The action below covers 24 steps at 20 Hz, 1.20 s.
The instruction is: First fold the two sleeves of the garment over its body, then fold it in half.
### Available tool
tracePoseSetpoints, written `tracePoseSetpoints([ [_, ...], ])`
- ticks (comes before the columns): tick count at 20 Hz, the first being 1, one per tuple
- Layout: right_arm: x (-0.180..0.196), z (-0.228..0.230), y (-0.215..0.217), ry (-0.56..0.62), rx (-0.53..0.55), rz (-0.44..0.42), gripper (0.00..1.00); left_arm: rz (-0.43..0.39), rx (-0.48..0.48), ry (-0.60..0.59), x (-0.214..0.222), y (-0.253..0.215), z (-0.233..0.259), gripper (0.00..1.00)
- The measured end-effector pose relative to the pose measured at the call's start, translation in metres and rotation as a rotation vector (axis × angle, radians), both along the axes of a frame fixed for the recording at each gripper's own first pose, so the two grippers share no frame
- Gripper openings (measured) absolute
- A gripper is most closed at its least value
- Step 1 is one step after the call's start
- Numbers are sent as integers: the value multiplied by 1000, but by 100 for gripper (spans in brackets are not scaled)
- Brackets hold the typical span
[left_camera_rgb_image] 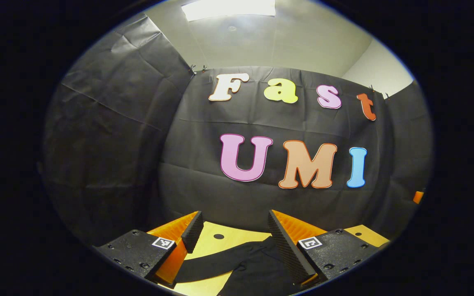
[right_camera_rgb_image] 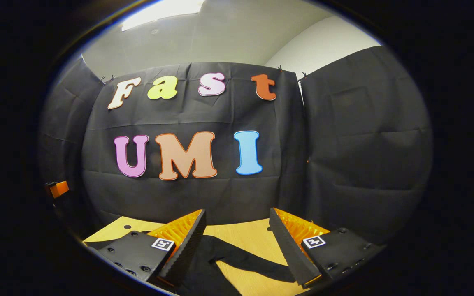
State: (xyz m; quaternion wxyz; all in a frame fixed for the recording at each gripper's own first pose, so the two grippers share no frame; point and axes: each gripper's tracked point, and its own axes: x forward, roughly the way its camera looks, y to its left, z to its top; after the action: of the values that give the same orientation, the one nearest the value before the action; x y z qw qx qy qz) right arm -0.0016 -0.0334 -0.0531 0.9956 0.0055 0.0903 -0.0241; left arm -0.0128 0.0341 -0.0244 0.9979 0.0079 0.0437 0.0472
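A black garment (left_camera_rgb_image: pixel 253 267) lies on the wooden table (left_camera_rgb_image: pixel 216 246) low in the left gripper view, one sleeve (left_camera_rgb_image: pixel 208 267) reaching out to the left. My left gripper (left_camera_rgb_image: pixel 233 224) hangs above it, open, with nothing between its fingers. In the right gripper view the same black garment (right_camera_rgb_image: pixel 204 267) lies below, its other sleeve (right_camera_rgb_image: pixel 253 261) stretched out to the right. My right gripper (right_camera_rgb_image: pixel 237 224) is open above it and holds nothing. Both grippers point toward the back wall, apart from the cloth.
Black cloth walls close the booth on three sides. The wooden table (right_camera_rgb_image: pixel 245 234) runs up to the back wall. A small part of the other gripper (left_camera_rgb_image: pixel 418 197) shows at the far right of the left gripper view, and the other gripper (right_camera_rgb_image: pixel 58 189) at the far left of the right gripper view.
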Motion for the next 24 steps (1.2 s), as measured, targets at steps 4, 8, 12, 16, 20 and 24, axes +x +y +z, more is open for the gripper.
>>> tracePoseSetpoints([
  [4,1,-8,-9,15,9,-21,97,-7,8,9,1,-4,-3,92],
  [8,5,-21,-19,39,17,-41,97,-16,12,12,6,-9,-4,92],
  [12,10,-44,-37,83,8,-70,94,-14,20,15,9,-10,-5,92],
  [16,18,-79,-65,148,-1,-111,97,2,25,30,10,-7,-10,93],
  [20,23,-133,-95,260,74,-171,97,17,21,32,11,-8,-11,92],
  [24,30,-189,-122,361,93,-226,97,45,38,48,12,-5,-19,92],
])
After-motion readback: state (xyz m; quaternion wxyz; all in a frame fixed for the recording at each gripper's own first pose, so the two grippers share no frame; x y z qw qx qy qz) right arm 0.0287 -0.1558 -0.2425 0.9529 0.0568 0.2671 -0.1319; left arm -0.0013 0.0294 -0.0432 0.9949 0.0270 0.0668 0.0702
